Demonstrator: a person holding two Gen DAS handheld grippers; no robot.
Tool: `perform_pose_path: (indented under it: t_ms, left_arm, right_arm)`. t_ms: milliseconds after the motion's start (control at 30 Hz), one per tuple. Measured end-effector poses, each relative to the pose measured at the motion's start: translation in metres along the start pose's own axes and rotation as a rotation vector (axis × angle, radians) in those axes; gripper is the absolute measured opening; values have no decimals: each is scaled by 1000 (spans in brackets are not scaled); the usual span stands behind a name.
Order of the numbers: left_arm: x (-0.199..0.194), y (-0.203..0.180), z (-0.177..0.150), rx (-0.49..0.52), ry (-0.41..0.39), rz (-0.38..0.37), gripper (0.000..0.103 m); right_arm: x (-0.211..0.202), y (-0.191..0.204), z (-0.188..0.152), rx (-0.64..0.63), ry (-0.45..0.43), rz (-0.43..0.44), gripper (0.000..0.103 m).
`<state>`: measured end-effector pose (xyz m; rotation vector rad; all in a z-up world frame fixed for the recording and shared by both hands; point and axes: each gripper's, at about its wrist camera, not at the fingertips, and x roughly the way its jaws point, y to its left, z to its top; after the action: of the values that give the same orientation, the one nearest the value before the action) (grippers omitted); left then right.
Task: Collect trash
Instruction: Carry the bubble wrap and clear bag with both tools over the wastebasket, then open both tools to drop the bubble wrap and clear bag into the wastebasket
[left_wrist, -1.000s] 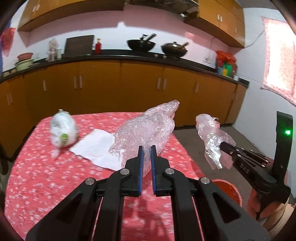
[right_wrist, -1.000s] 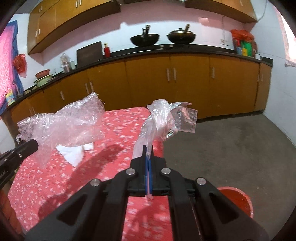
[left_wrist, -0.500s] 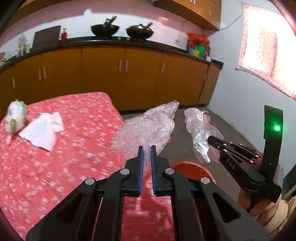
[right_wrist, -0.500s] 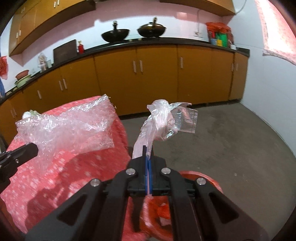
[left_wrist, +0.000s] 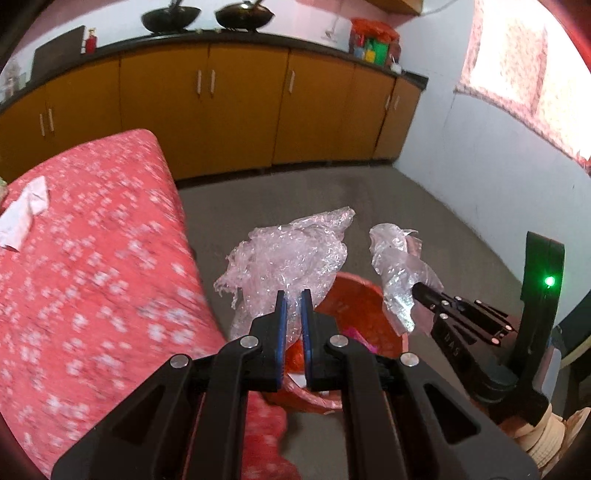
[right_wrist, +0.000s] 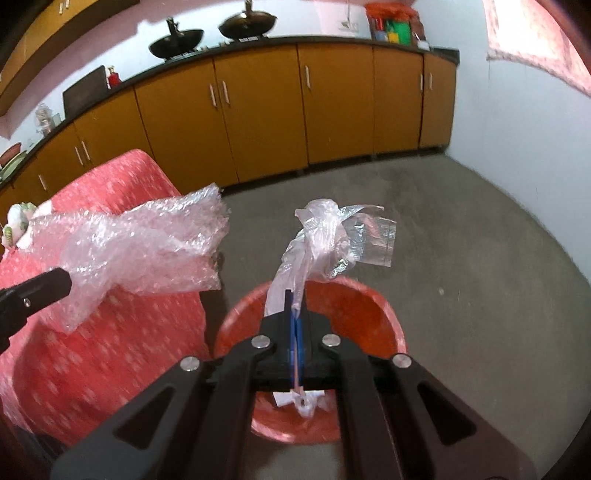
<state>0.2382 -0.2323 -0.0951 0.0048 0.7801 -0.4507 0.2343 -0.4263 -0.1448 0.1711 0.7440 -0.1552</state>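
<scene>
My left gripper (left_wrist: 290, 295) is shut on a crumpled sheet of bubble wrap (left_wrist: 291, 254), held in the air over the near rim of a red bin (left_wrist: 354, 295) on the floor. The bubble wrap also shows in the right wrist view (right_wrist: 144, 243). My right gripper (right_wrist: 295, 299) is shut on a clear plastic bag (right_wrist: 325, 236) and holds it above the red bin (right_wrist: 354, 306). The bag and right gripper show in the left wrist view (left_wrist: 399, 269), to the right of the bubble wrap. Some scraps lie inside the bin.
A table with a red flowered cloth (left_wrist: 92, 258) stands left of the bin; a white tissue (left_wrist: 26, 206) and a small white bag (right_wrist: 14, 221) lie on it. Orange kitchen cabinets (left_wrist: 240, 110) run along the back wall. Grey floor (right_wrist: 461, 240) lies to the right.
Both grippers have swung right, off the table and down over the red bin, each still holding its plastic. The bin has come into full view below them.
</scene>
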Motion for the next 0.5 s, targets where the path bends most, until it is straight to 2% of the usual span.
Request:
perform_pose_path:
  t_ms: [233, 500]
  left_arm:
    - [33, -25, -9, 43, 70, 17, 7]
    - [61, -41, -9, 75, 123, 14, 8]
  right_arm:
    - [22, -15, -32, 22, 69, 3, 3]
    - [41, -32, -41, 46, 111, 16, 3]
